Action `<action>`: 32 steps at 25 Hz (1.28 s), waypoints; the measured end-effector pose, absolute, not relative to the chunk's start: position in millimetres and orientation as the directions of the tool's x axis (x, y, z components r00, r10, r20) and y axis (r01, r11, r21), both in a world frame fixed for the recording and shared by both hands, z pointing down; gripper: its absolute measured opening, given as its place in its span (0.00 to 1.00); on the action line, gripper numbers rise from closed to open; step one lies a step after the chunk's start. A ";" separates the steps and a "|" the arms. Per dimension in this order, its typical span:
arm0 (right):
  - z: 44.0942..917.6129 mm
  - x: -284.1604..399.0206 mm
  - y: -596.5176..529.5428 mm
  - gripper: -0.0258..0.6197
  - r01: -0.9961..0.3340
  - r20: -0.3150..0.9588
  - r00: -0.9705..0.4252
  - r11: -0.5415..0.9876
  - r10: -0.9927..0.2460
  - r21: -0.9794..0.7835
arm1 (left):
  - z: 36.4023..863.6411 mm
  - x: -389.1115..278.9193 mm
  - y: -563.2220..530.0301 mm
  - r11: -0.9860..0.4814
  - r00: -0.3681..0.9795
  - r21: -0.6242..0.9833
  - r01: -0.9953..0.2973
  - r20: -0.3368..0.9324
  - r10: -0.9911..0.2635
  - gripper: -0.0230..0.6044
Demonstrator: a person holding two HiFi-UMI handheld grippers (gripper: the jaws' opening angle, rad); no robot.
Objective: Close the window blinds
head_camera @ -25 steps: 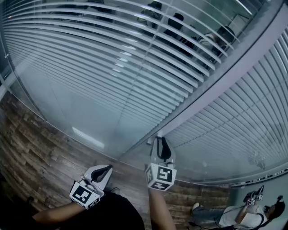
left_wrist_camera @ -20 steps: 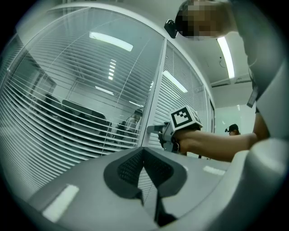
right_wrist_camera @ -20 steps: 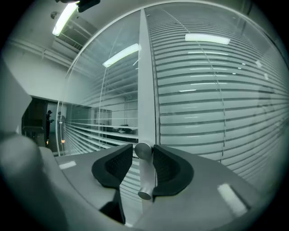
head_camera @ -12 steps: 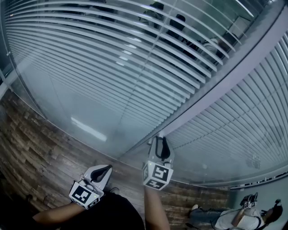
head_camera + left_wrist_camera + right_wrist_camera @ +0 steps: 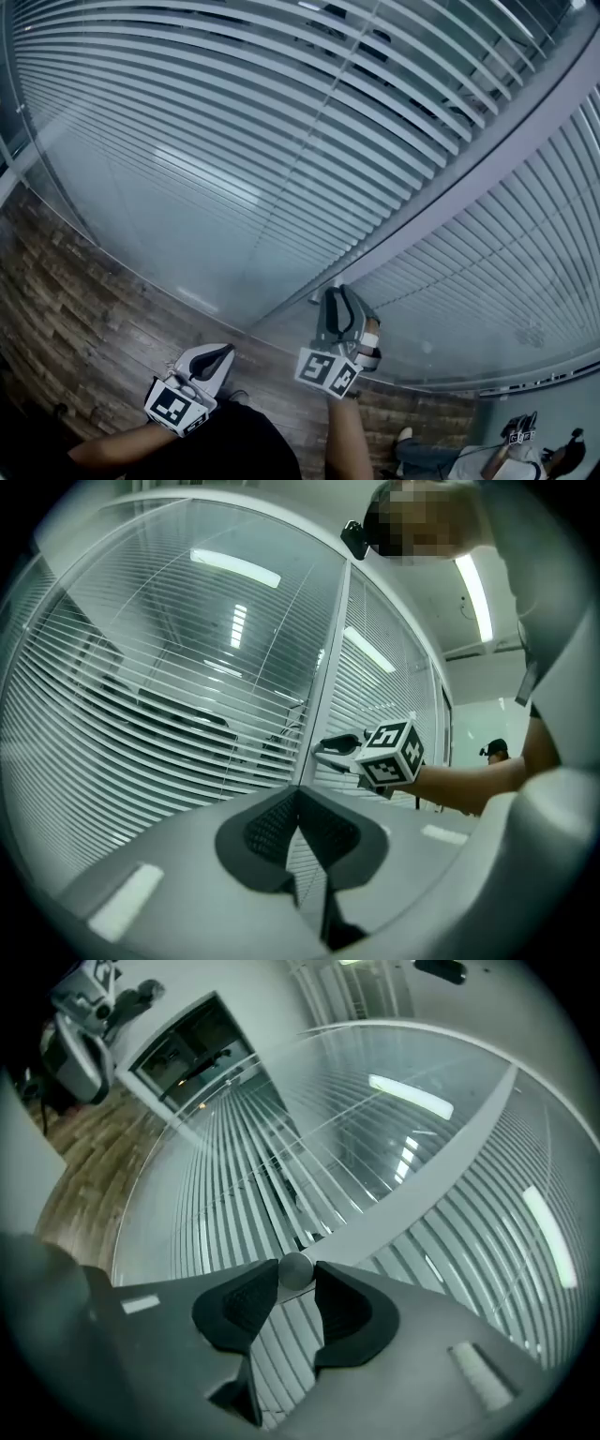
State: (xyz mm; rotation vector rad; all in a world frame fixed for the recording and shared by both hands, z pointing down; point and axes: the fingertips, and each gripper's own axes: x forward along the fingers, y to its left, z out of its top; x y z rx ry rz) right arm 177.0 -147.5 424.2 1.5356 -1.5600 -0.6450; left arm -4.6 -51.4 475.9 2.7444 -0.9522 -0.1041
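- The right tongs [image 5: 341, 294] have just been opening. Their pads now sit against both sides of the small round knob [image 5: 295, 1268] on the window post [image 5: 487, 155], and only the very tips hold it. On a smooth round knob I judge that a thin hold. It could slip as I twist, and the slats would not follow.
- The slats [image 5: 281, 141] behind the glass [image 5: 159, 234] show dark gaps between them, so I take them as not fully shut. Twisting the wrong way would open them wider.
- My right wrist looks rolled over to one side. If it runs out of turn before the slats lie flat, I'd have to let go and take hold again, and a hurried re-grip could miss the knob.
- Pulling or leaning sideways while twisting would lever the knob against its post. Forcing it past its stop could strain whatever it drives.
- Pushing forward could knock the tong tips against the glass just beside the knob.
- The left tongs [image 5: 298, 797] are together with nothing in them, held low and well apart from the glass. There is little risk there unless I let that hand drift in.
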 end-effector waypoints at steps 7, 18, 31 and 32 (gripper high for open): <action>414.0 182.3 -139.9 0.27 -0.883 0.173 0.037 0.048 -0.984 0.466 | 473.1 3.4 -49.2 -0.777 0.803 0.248 -0.579 0.010 -0.595 0.03; 410.8 185.3 -139.2 0.28 -0.994 0.073 0.092 -0.095 -0.993 -0.047 | 475.5 8.6 -49.7 -0.782 0.811 0.251 -0.571 0.021 -0.585 0.03; 416.3 190.5 -143.5 0.24 -0.992 0.081 0.100 -0.094 -0.992 0.085 | 477.4 0.1 -57.8 -0.766 0.797 0.261 -0.588 0.022 -0.604 0.03; 417.3 189.7 -144.4 0.24 -0.985 0.093 0.097 -0.082 -0.991 0.152 | 477.9 -0.8 -59.0 -0.764 0.795 0.260 -0.590 0.022 -0.606 0.03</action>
